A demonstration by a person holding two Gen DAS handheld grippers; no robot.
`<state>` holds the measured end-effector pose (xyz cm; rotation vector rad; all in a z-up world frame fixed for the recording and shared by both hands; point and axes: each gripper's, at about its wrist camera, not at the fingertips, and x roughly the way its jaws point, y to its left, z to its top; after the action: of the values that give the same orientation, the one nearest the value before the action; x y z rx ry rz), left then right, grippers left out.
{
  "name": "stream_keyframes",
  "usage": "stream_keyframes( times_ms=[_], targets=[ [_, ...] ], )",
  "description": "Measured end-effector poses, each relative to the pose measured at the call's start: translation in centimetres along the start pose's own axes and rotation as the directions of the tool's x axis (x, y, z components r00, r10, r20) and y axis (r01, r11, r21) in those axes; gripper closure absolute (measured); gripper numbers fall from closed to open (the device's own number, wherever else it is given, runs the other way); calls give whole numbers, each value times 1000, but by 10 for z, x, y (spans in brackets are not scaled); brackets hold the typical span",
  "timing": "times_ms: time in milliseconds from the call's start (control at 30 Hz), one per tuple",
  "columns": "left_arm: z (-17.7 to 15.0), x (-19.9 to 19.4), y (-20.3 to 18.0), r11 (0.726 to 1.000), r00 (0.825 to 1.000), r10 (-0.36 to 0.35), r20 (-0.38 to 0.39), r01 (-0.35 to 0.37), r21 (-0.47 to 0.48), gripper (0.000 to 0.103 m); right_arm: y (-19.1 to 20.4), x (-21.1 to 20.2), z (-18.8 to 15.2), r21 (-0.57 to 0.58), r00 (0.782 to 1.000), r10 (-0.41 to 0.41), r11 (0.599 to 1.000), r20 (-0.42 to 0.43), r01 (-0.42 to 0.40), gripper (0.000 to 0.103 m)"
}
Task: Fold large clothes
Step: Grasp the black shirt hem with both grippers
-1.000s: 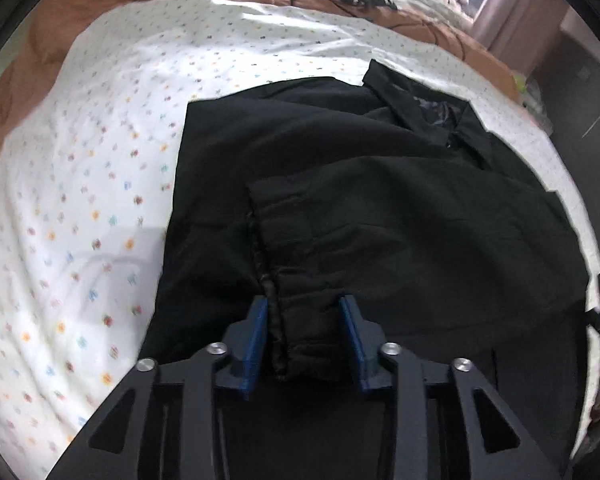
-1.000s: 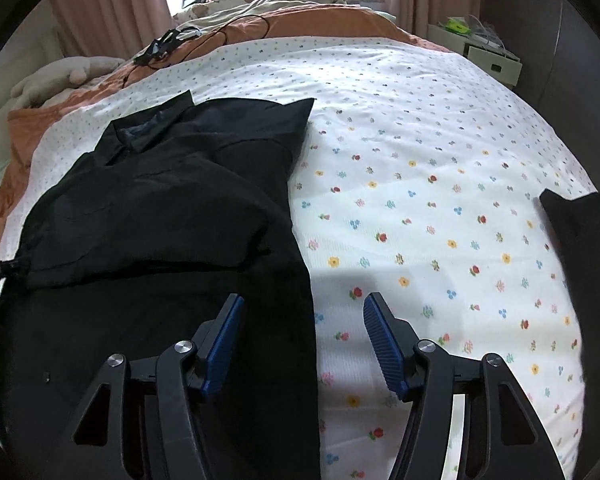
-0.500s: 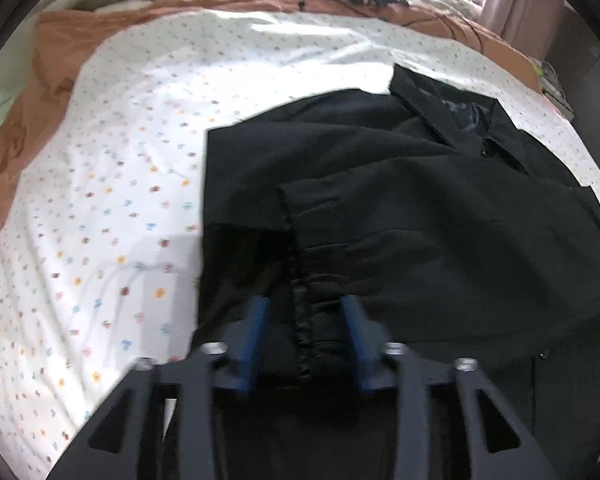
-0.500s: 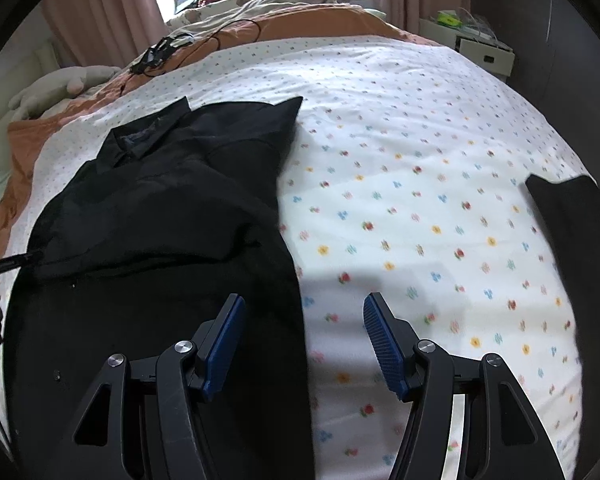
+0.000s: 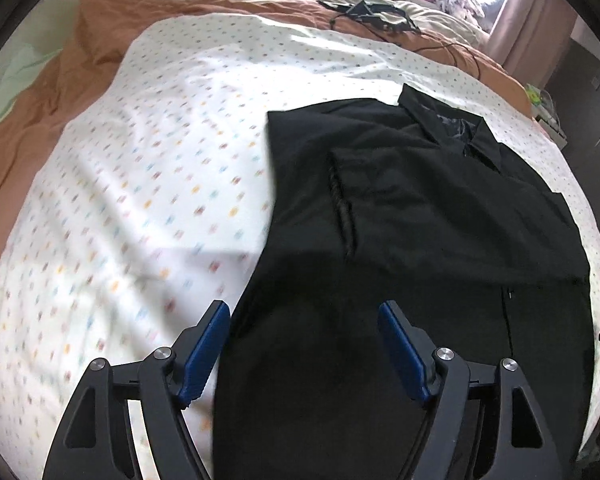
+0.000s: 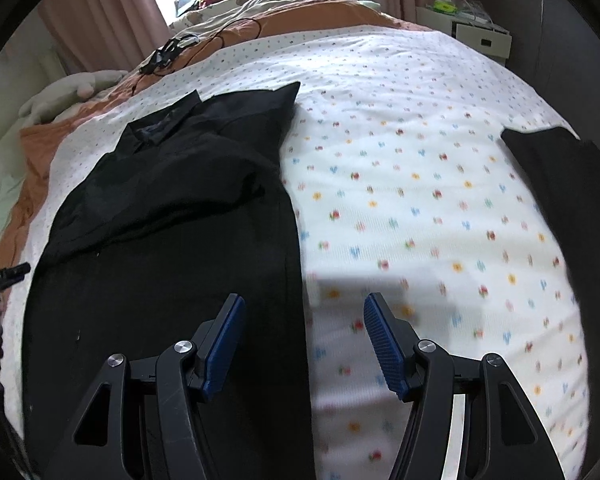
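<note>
A large black collared garment (image 5: 420, 240) lies flat on a white bedspread with small coloured flowers (image 5: 160, 180), collar at the far end. One sleeve is folded across its chest, cuff edge (image 5: 340, 204) to the left. My left gripper (image 5: 304, 316) is open and empty, above the garment's lower left edge. In the right wrist view the same garment (image 6: 172, 232) fills the left half, and my right gripper (image 6: 304, 308) is open and empty over its right side edge.
A second black cloth (image 6: 572, 208) lies on the bedspread (image 6: 420, 200) at the right. An orange blanket (image 5: 40, 128) borders the far side, with black cables (image 5: 372, 12) on it. A white bedside cabinet (image 6: 480, 36) stands far right. More bedding is piled behind.
My left gripper has let go of the folded sleeve cuff, opened wide and pulled back toward the garment's lower part. My right gripper stayed open and moved slightly.
</note>
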<state>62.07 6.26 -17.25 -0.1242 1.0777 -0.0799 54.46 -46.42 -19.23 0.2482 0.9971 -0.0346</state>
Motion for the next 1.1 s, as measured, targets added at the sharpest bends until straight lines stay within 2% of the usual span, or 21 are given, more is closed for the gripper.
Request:
stream_keyframes(
  times_ms=[267,433,567,667,733,833,1100],
  targets=[
    [-53,-32,31,997,1000,-27,2,27,-73,25,-8,-14,-34,14,999,40,999,-28,-40,41],
    [-89,-47,42,992,997,-80,3,80,-96,26,-13,-20,-58,21,996,79,997,-49,-78,41],
    [-111,-53,48,991,995,-97,-9,95,-96,44,-16,-25,-75,25,992,113,993,-56,-112,41],
    [-128,-55,52,987,993,-119,-27,115,-108,50,-18,-28,-88,37,989,136,990,-62,-134,42],
    [-138,-57,55,987,992,-125,-31,121,-110,53,-18,-29,-97,45,985,158,987,-72,-155,48],
    [-154,-60,60,981,988,-151,-42,145,-131,64,-17,-32,-112,45,981,177,984,-77,-174,54],
    [-207,-72,76,947,972,-232,-30,218,-234,76,-22,-47,-149,100,962,266,961,-63,-259,65]
  ],
)
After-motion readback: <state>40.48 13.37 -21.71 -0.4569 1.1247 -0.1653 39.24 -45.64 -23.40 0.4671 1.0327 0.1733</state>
